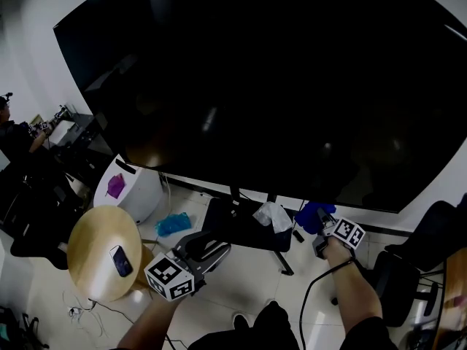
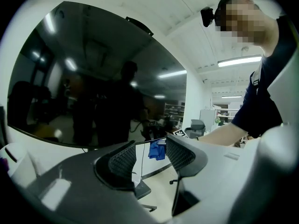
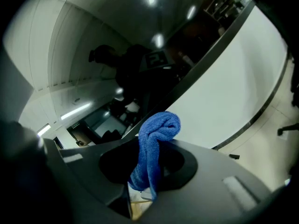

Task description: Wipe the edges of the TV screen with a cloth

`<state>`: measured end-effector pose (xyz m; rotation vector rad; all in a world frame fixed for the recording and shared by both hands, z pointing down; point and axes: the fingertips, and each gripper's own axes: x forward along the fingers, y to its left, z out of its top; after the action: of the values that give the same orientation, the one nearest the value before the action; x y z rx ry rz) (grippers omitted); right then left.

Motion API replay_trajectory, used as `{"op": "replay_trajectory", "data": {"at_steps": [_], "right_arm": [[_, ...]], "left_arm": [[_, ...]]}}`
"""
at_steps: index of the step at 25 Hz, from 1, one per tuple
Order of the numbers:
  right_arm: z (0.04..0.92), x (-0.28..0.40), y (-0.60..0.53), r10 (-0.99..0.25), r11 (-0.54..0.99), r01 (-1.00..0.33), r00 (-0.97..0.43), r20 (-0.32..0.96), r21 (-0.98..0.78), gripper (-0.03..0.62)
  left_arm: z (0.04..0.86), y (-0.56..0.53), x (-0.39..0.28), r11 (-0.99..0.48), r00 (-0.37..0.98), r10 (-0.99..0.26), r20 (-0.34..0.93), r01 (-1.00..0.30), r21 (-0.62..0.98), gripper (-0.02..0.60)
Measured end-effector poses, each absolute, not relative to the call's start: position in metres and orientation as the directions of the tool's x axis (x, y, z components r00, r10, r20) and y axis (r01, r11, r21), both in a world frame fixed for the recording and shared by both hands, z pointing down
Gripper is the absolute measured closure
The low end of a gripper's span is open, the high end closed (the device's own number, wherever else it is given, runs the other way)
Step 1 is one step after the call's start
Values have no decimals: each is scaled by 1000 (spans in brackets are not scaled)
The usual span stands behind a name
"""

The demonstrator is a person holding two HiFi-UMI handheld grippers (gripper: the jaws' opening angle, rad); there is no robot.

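Cloth (image 3: 156,136) in right tool (image 3: 149,166) | TV (image 1: 277,86) edge ahead | round table (image 1: 102,250) left

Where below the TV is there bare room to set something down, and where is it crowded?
Free: the floor in front of the stand base, and the round table left of the phone. Crowded: between the white bin and the stand base, where a teal bundle lies; a chair fills the right.
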<state>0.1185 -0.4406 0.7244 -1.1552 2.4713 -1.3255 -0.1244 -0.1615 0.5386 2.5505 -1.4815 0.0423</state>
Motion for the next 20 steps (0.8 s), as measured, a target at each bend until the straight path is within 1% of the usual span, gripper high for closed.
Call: {"op": "replay_trajectory", "data": {"at_steps": [3,8,13,16,20], "right_arm": [[723,83,-436,-649,347,-561,-722,239,-751,488],[723,36,-428,-647,333,-540,-727,229,-773,488],[721,-9,-425,-642,336,-500,-742,194,-798,490],[721,-37,-417,-626,348,-484,-758,185,-803,490],[719,-55,-402,-639,294,-505,-735,226,-811,490]], "left_arm": [[548,-161,-158,-460,480,-871,106,-872,169,390],[565,-172,-208,-435,467,-878,102,-869,236,390],[577,-208,-266,-408,443,-887,132,-885,224,390],[574,-223,-289,-410,441,-887,134,-888,210,390],[564,-226,-313,-409,442,-888,125,-885,224,390]]}}
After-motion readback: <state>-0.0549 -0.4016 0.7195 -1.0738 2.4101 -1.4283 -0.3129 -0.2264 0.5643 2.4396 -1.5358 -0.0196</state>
